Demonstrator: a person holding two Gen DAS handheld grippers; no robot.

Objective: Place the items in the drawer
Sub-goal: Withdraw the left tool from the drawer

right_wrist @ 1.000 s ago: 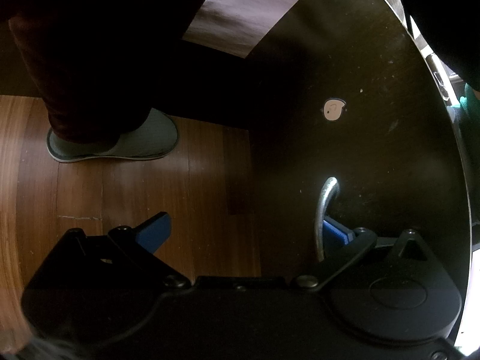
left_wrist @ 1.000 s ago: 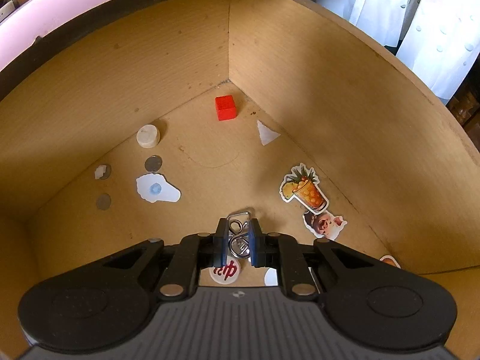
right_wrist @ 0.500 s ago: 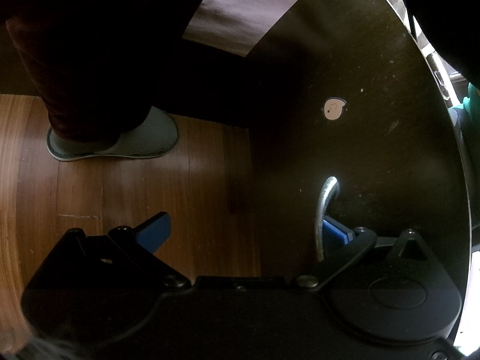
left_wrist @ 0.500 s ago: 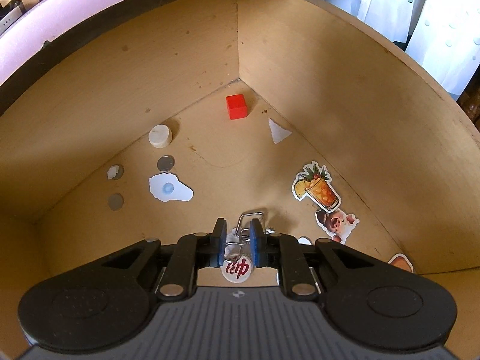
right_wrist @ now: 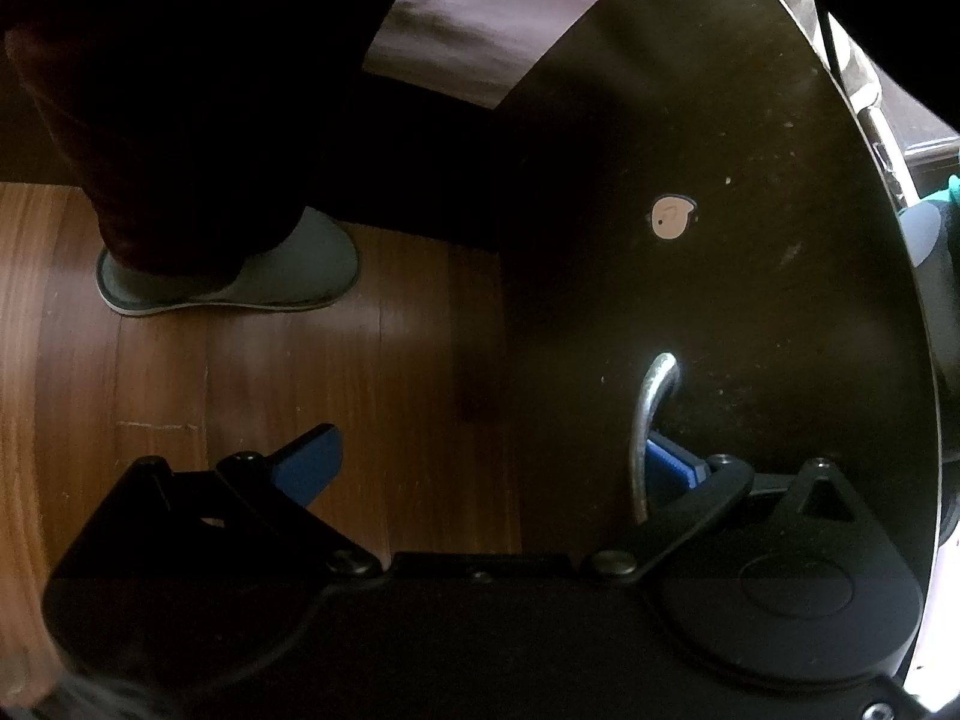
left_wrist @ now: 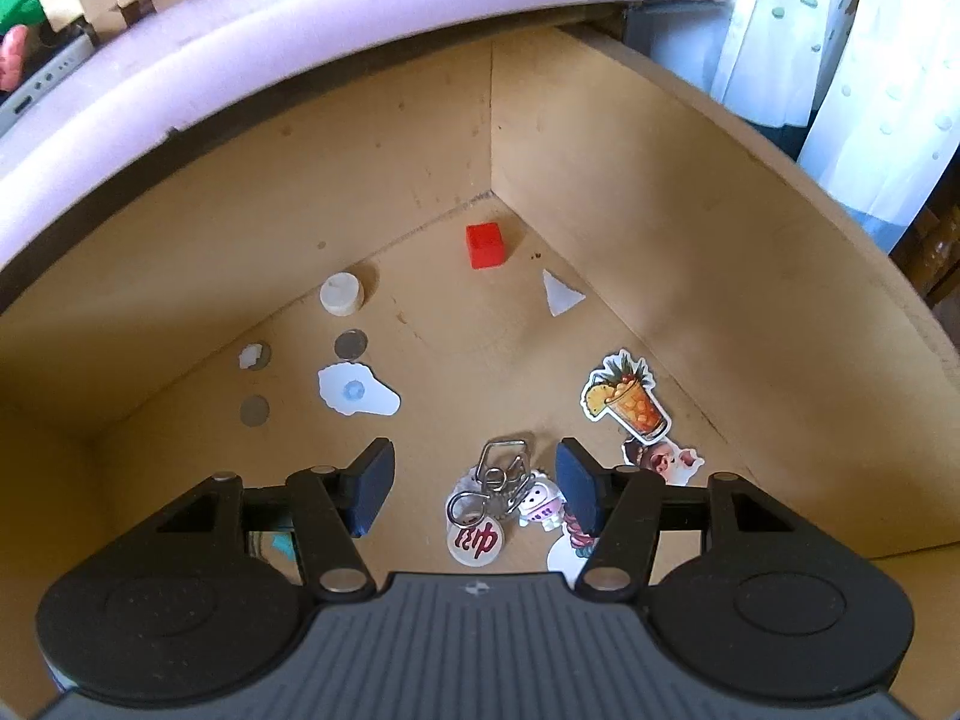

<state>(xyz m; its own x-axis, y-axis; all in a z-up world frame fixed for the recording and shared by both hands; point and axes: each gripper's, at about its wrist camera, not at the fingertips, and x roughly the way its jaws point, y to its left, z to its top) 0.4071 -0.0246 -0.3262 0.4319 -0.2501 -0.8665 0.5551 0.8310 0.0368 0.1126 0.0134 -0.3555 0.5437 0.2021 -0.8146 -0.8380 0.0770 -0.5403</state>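
Note:
In the left wrist view the wooden drawer (left_wrist: 660,240) lies open below me. A keychain (left_wrist: 501,474) of metal rings, with a round tag with red writing (left_wrist: 473,542) and a small white figure (left_wrist: 540,504), rests on the drawer floor. My left gripper (left_wrist: 474,468) hangs just over it, jaws opening, pads apart from the keychain on both sides. In the right wrist view my right gripper (right_wrist: 492,456) stands wide open at the dark drawer front (right_wrist: 750,240), its right finger (right_wrist: 672,468) tucked beside the curved metal handle (right_wrist: 651,420).
A red cube (left_wrist: 483,245) sits in the far corner, a pale disc (left_wrist: 341,294) and coins (left_wrist: 350,345) to the left, stickers (left_wrist: 627,399) by the right wall. A pink padded edge (left_wrist: 300,42) overhangs the drawer. A slippered foot (right_wrist: 240,276) stands on the wooden floor.
The left gripper's jaws, shut on the keychain before, have spread apart and the keychain now lies loose on the drawer floor. The right gripper has not moved.

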